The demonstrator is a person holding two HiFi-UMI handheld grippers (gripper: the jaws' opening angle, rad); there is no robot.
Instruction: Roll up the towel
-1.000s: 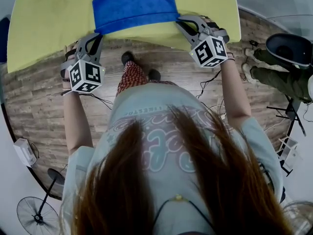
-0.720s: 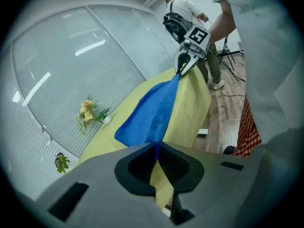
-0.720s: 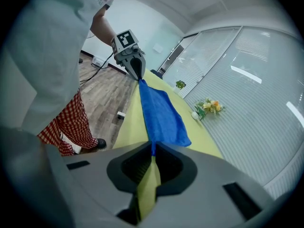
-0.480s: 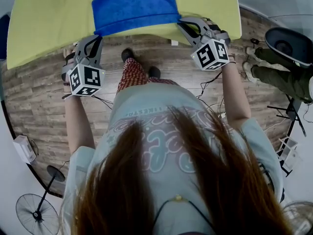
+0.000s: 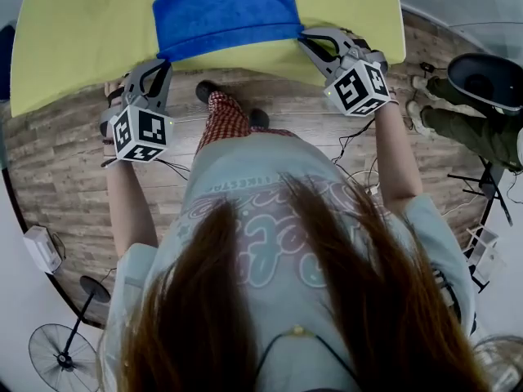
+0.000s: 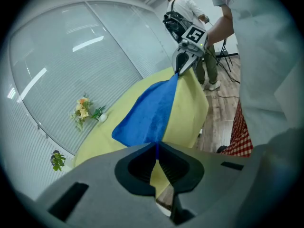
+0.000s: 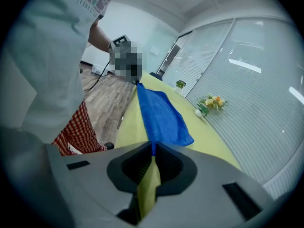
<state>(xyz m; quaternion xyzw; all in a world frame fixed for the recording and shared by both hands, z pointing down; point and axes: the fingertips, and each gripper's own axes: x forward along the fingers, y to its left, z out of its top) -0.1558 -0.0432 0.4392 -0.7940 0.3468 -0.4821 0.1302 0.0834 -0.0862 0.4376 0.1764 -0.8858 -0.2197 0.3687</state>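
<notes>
Towel: a blue towel is seen spread flat on the yellow-covered desk, with its near hem at the edge closest to the person.
Left tool: the left tool is clamped shut on the towel's near left corner.
Right tool: the right tool is likewise shut on the near right corner.
Key relation: the near hem is held from side to side between the two tools, and the rest of the cloth lies beyond them, away from the person. A roll is judged to run forward across the desk, with neither hand the nearer.
Head view: both corners and the towel's whole outline are shown, but the pinch itself is covered by the tools' bodies.
Gripper views: a blue edge is shown nipped between closed jaws, with a strip of the yellow cover apparently caught beneath it. Flowers are shown at the desk's far side.
</notes>
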